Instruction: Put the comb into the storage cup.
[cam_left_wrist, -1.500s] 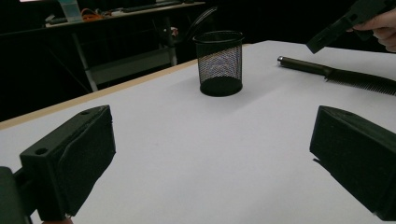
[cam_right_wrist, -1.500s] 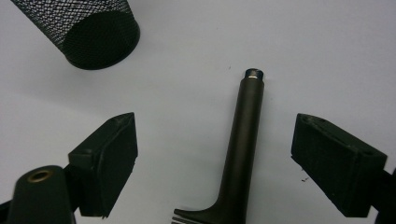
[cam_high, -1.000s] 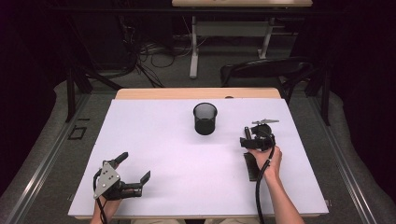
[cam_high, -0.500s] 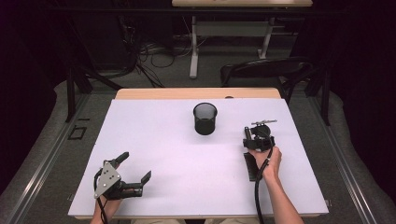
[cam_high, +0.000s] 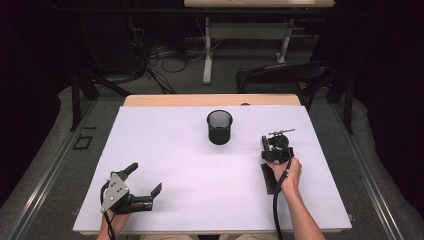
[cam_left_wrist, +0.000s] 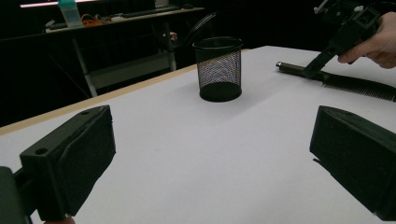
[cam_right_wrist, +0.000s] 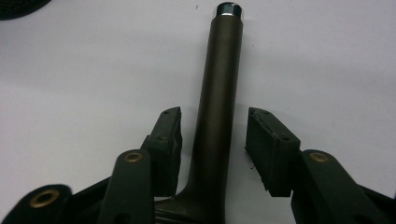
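**Right jaws closing round the brush handle, grasp not yet made**

The hairbrush (cam_right_wrist: 217, 121) lay flat on the white table (cam_high: 170, 150), its brown handle running straight up between the fingers of the right gripper (cam_right_wrist: 214, 149) and its metal-capped end well beyond the fingertips. Those jaws had just been closing with the handle between them. In the right gripper view the left finger (cam_right_wrist: 166, 149) stood just beside the handle, perhaps brushing it, while a clear gap remained between the handle and the right finger (cam_right_wrist: 271, 149), so the pads were not yet pressing on both sides. The bristled head reached back behind the fingers, toward the person's hand, as the left gripper view showed (cam_left_wrist: 359, 86).

The left gripper (cam_high: 145, 186) rested on the table near the person's edge, its jaws wide apart with nothing between them.

The black mesh cup (cam_high: 220, 127) stood upright and, as far as could be seen, held nothing; it was off to the side of the right fingers and well ahead of the left ones.

By my reading the work was at an early stage: the approach was done and the jaws were lined up on the handle. Clamping, lifting, and probably carrying the brush to the cup all remained.
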